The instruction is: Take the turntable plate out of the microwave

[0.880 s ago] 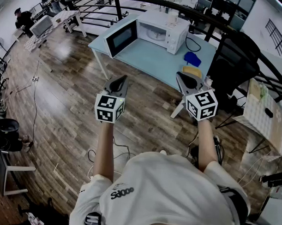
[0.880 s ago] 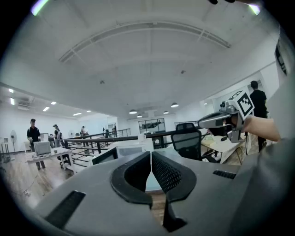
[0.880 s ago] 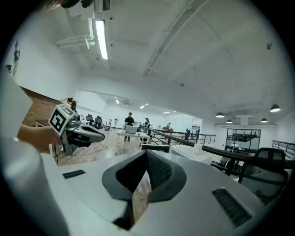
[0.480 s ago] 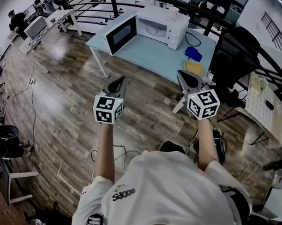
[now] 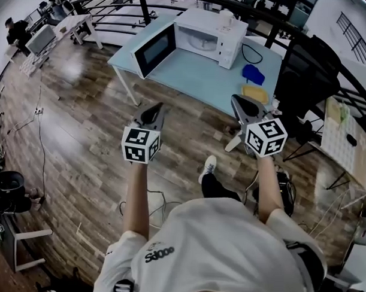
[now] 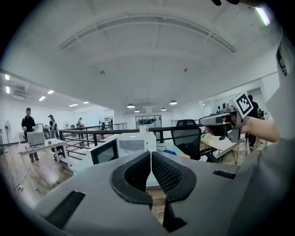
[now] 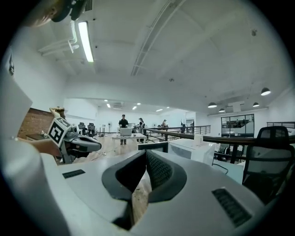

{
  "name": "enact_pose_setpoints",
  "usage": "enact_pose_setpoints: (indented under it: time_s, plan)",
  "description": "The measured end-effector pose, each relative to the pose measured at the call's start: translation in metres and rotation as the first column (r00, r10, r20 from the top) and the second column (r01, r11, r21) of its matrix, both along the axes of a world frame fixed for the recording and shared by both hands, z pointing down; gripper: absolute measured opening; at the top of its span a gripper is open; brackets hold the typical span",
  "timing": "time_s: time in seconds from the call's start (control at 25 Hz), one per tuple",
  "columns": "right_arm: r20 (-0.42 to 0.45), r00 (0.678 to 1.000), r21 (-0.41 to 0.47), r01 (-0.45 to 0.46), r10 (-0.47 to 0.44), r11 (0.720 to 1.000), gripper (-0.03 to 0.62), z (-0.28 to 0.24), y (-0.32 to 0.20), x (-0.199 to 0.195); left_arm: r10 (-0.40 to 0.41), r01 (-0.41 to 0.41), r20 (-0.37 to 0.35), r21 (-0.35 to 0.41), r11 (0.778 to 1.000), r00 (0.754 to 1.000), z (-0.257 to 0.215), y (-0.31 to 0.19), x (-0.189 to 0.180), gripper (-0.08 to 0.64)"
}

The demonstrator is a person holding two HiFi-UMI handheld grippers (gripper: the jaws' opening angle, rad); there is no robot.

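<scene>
- The microwave (image 5: 212, 31) is white and stands on the far side of a pale blue table (image 5: 191, 77). Its dark-windowed door (image 5: 154, 48) is swung wide open to the left.
- The open cavity (image 5: 200, 39) looks pale inside. From here the turntable plate cannot be told apart from the cavity floor, and neither gripper view shows it any better.
- A white cup (image 5: 226, 17) sits on top of the microwave. Whether it holds anything cannot be seen.
- On the table to the right of the microwave lie a black cable (image 5: 252, 54), a blue thing (image 5: 252, 73) and a yellow thing (image 5: 251, 93).
- The left gripper (image 5: 157, 107) is held out over the wooden floor (image 5: 76, 109), well short of the table. Its jaws are pressed together with nothing between them.
- The right gripper (image 5: 238, 100) hangs near the table's near right corner. Its jaws are likewise closed and hold nothing.
</scene>
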State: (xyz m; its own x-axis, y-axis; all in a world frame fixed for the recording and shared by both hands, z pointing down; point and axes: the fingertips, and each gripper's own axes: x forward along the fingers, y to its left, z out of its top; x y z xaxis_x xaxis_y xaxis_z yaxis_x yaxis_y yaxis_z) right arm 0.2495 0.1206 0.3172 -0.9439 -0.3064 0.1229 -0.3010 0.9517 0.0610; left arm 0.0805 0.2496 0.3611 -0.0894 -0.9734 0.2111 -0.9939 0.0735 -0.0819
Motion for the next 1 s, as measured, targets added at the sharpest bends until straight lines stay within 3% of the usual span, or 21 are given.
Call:
enact_pose_setpoints:
  time_s: [0.24, 0.4, 0.56, 0.72, 0.88, 1.0]
  plan:
    - [0.068, 0.998, 0.004, 0.014, -0.015, 1.000, 0.006, -0.003, -0.073, -0.048, -0.041, 0.041, 0.015, -0.021, 0.999, 0.999, 0.001, -0.062, -0.047, 0.021]
    - [0.065, 0.998, 0.065, 0.019, -0.023, 0.998, 0.006, -0.013, -0.134, -0.086, -0.061, 0.062, 0.013, -0.021, 0.998, 0.998, -0.014, -0.123, -0.080, 0.021]
    - [0.144, 0.989, 0.099, 0.020, -0.034, 0.995, 0.006, -0.038, -0.193, -0.119, -0.061, 0.062, 0.018, -0.018, 0.998, 0.998, -0.025, -0.180, -0.107, 0.021]
    - [0.079, 0.996, 0.168, 0.023, -0.036, 0.986, 0.006, -0.039, -0.239, -0.148, -0.047, 0.047, -0.015, 0.007, 0.999, 0.999, -0.030, -0.223, -0.130, 0.021]
    - [0.030, 0.999, 0.166, 0.040, -0.046, 0.985, 0.006, -0.027, -0.275, -0.169, 0.046, -0.045, -0.020, 0.037, 0.998, 0.999, -0.031, -0.262, -0.132, 0.018]
    - [0.041, 0.998, 0.122, 0.039, -0.045, 0.992, 0.006, -0.021, -0.300, -0.180, 0.048, -0.048, -0.021, 0.040, 0.998, 0.999, -0.025, -0.291, -0.143, 0.018]
